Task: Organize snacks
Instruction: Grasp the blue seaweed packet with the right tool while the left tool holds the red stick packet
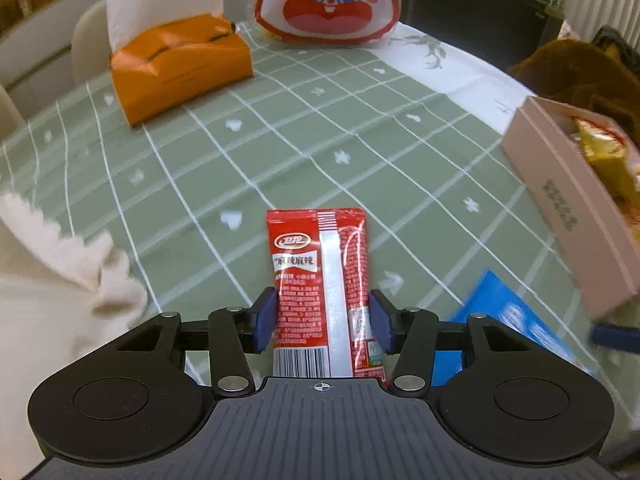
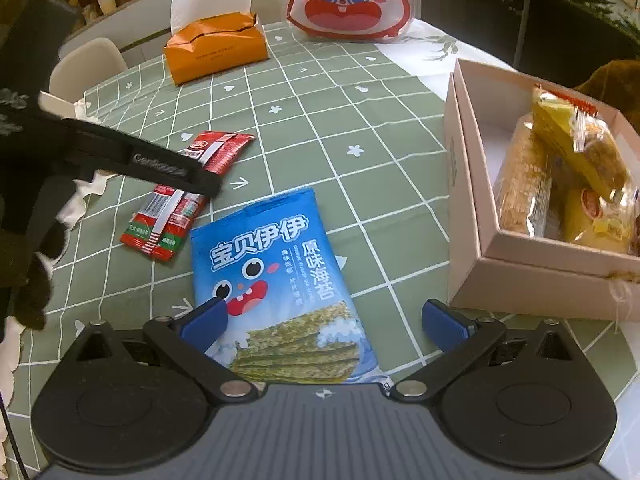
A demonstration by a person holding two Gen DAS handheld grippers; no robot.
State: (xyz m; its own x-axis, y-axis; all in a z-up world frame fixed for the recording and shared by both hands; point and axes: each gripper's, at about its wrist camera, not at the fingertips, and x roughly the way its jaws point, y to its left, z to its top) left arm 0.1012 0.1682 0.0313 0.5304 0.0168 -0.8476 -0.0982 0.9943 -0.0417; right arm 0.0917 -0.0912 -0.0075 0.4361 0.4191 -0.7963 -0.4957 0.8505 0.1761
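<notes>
A red snack packet (image 1: pixel 316 280) lies lengthwise on the green checked tablecloth (image 1: pixel 280 140). My left gripper (image 1: pixel 322 320) straddles it, and both blue pads rest against its long edges. In the right wrist view the same red packet (image 2: pixel 192 188) lies under a black finger (image 2: pixel 160 164) of that gripper. My right gripper (image 2: pixel 324 320) stands open over a blue seaweed packet (image 2: pixel 276 264) that lies flat, its pads wide apart. A pink cardboard box (image 2: pixel 520 280) at the right holds yellow and orange wrapped snacks (image 2: pixel 576 152). The box (image 1: pixel 568 208) and the blue packet (image 1: pixel 508 312) also show in the left wrist view.
An orange tissue box (image 2: pixel 216 46) and a rabbit-faced bag (image 2: pixel 348 0) stand at the table's far side. A brown plush (image 1: pixel 580 76) sits behind the pink box. White lace cloth (image 1: pixel 60 264) lies at the left edge. Chairs (image 2: pixel 86 64) stand beyond the table.
</notes>
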